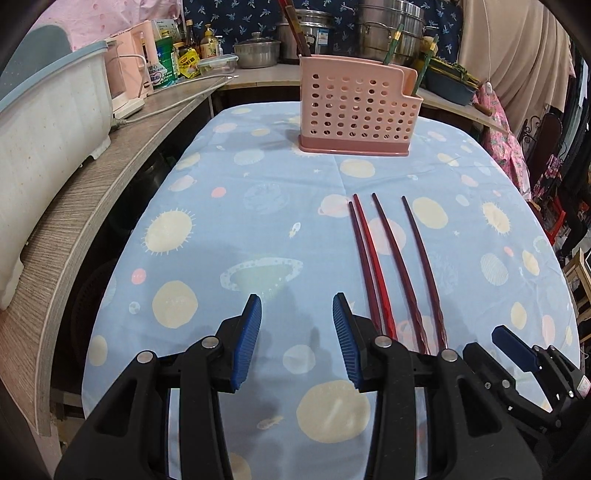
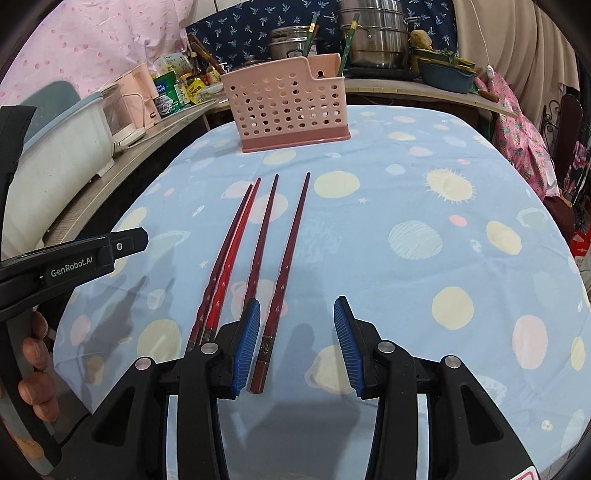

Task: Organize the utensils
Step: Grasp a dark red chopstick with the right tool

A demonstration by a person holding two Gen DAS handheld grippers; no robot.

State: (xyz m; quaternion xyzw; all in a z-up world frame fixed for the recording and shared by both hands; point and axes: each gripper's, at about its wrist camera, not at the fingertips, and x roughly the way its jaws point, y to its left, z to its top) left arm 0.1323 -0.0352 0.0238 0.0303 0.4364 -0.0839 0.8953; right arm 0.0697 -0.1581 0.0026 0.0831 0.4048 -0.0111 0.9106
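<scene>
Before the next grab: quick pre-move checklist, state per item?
1. Right gripper open, nothing held: ok.
2. Left gripper open, nothing held: ok.
3. Four chopsticks flat on the tablecloth, none picked up: ok.
4. Rightmost chopstick between the right jaws: ok.
5. Pink holder upright at the far end: ok.
6. Room in the holder's compartments: cannot tell.

A blue tablecloth with planets and suns covers the table. Behind it stand steel pots, bottles and a white tub on the counter.
</scene>
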